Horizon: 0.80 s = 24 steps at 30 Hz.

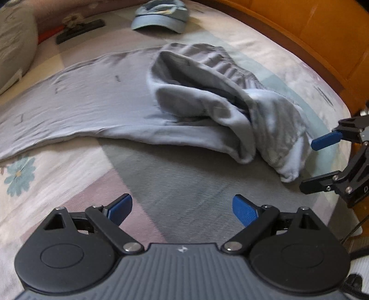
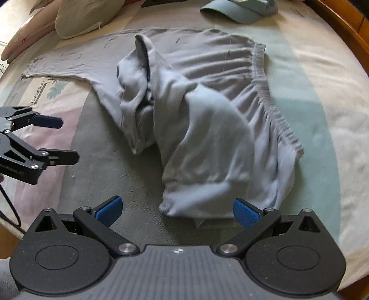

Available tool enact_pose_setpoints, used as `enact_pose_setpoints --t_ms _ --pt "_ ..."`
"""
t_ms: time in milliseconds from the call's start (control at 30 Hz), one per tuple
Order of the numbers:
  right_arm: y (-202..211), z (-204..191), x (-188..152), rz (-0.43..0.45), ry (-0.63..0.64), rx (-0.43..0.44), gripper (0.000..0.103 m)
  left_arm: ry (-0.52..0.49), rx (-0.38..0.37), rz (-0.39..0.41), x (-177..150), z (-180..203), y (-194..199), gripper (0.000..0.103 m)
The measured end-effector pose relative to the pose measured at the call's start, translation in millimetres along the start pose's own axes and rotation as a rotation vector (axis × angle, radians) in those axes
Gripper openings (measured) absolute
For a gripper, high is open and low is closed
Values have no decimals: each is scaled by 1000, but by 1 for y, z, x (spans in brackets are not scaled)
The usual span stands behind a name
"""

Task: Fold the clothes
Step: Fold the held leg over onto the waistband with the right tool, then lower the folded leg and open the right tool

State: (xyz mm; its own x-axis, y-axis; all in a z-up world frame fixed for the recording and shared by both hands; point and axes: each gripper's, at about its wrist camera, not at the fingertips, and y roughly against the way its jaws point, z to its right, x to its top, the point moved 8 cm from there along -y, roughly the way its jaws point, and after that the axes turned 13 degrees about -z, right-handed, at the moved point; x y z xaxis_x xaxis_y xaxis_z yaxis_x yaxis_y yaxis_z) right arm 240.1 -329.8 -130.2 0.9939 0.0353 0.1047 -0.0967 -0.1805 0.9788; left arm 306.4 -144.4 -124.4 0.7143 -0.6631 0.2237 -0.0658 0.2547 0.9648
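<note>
A pair of light grey sweatpants [image 1: 96,97] [image 2: 207,76] lies on the patterned bedspread [image 1: 57,184] [image 2: 311,97]. One leg stretches out flat to the left. The other leg is flopped back over the waist in a loose heap [image 1: 230,120] [image 2: 207,143], its cuff at the near edge. My left gripper [image 1: 182,208] [image 2: 66,140] hovers open over bare bedspread, short of the pants. My right gripper [image 2: 177,211] [image 1: 309,166] is open too, its fingertips just in front of the heap's cuffed end, holding nothing.
A light blue cap [image 1: 161,16] [image 2: 239,9] rests at the far side of the bed. Pillows [image 2: 78,18] [image 1: 13,43] lie at the far left, with a dark flat object [image 1: 80,31] nearby. A wooden bed frame [image 1: 311,30] runs along the right.
</note>
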Motion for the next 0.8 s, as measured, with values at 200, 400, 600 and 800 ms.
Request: enact_pose_setpoints --t_ms 200,400,600,800 --pt "5 13 -5 41 -37 5 103 -74 -6 -13 2 18 -7 94" --pt "-4 38 8 95 -134 101 103 -105 -5 -33 6 24 -14 94" --pt "10 29 4 131 -167 214 103 -123 28 -48 5 15 -18 94" --pt "8 19 -1 136 -194 358 103 -120 31 -69 4 13 -24 94"
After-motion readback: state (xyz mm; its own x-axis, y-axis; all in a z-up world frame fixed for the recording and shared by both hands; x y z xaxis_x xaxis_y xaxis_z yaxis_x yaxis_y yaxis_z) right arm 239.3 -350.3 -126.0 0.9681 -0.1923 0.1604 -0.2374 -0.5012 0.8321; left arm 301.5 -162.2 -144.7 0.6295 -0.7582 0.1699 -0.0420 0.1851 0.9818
